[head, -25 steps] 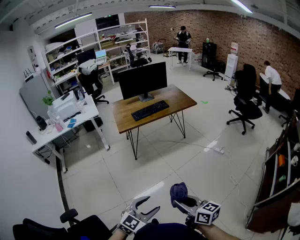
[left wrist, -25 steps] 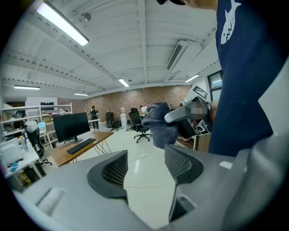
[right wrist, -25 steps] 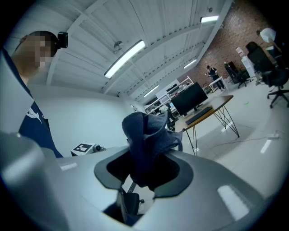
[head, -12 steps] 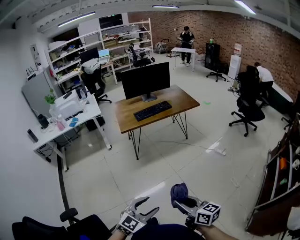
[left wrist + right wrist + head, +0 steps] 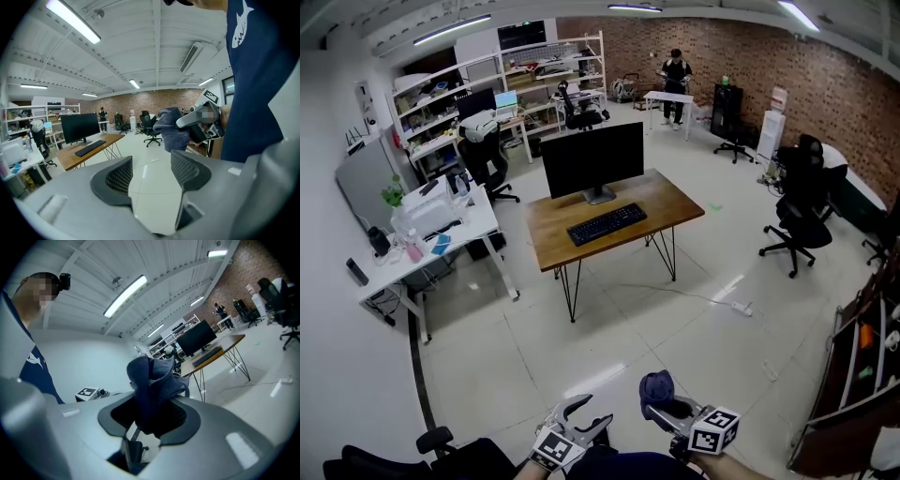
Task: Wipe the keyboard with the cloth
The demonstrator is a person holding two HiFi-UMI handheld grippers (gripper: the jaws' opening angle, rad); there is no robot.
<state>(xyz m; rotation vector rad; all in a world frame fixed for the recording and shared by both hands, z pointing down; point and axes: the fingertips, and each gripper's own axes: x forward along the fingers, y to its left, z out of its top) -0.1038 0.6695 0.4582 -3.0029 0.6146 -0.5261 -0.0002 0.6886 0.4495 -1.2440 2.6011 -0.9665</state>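
Desk (image 5: 670,202) edged nearer; right claw (image 5: 659,405) clamps the cloth (image 5: 657,382) (left claw (image 5: 592,413) gapes empty).

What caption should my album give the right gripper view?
Right tool clamps a dark blue cloth; the keyboard sits on a far desk.

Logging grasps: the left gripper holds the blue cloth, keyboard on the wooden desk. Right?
No: the right gripper holds the blue cloth, as the right gripper view shows; the left gripper is open, empty. The keyboard is on the wooden desk.
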